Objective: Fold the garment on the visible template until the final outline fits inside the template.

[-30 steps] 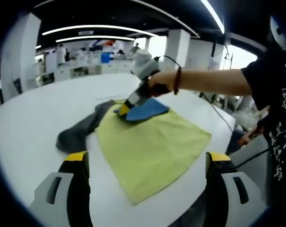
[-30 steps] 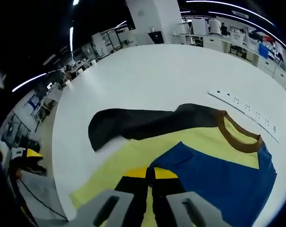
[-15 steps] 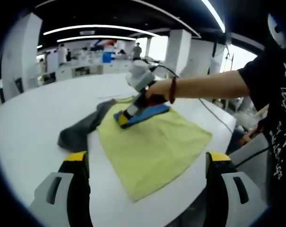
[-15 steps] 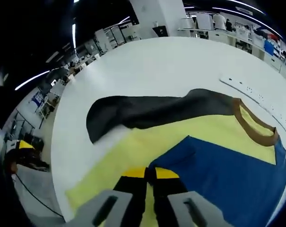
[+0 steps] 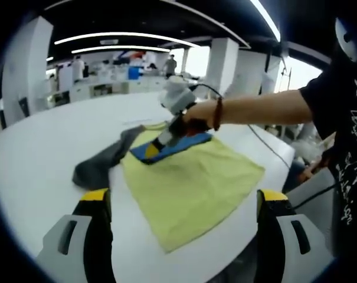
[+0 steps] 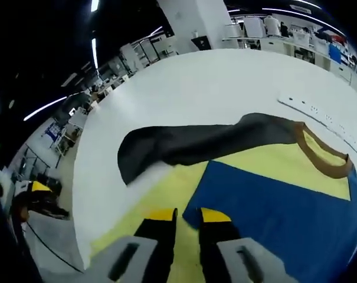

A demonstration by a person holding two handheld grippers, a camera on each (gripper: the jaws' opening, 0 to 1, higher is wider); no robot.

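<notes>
Your left gripper (image 5: pixel 181 203): you hold it back at the near edge of the white table (image 5: pixel 42 141), jaws spread wide with nothing between them. It hangs apart from the cloth, which I take as waiting for its turn.

Garment, near part (image 5: pixel 190 186): the yellow body lies flat on the table just ahead of your left jaws, its near corner pointing between them, not touching.

Your right gripper (image 6: pixel 186 217): its yellow tips stand a narrow gap apart at the edge of the blue sleeve (image 6: pixel 284 206), low over the yellow cloth. No fabric sits between them that I can see, so this looks like a letting-go after laying the sleeve across the chest. In the left gripper view, your right gripper (image 5: pixel 160 141) reaches in from the right and sits on the blue fold's edge.

Dark grey sleeve (image 6: pixel 184 147): it lies spread out sideways beyond the yellow body, past your right jaws and well apart from them. It is probably the next part to fold in.

Brown collar (image 6: pixel 323 162): far side, flat, up and to the right of the blue sleeve.

White strip (image 6: pixel 320 118): it lies on the table beyond the collar.

Template: I cannot make out its outline.
</notes>
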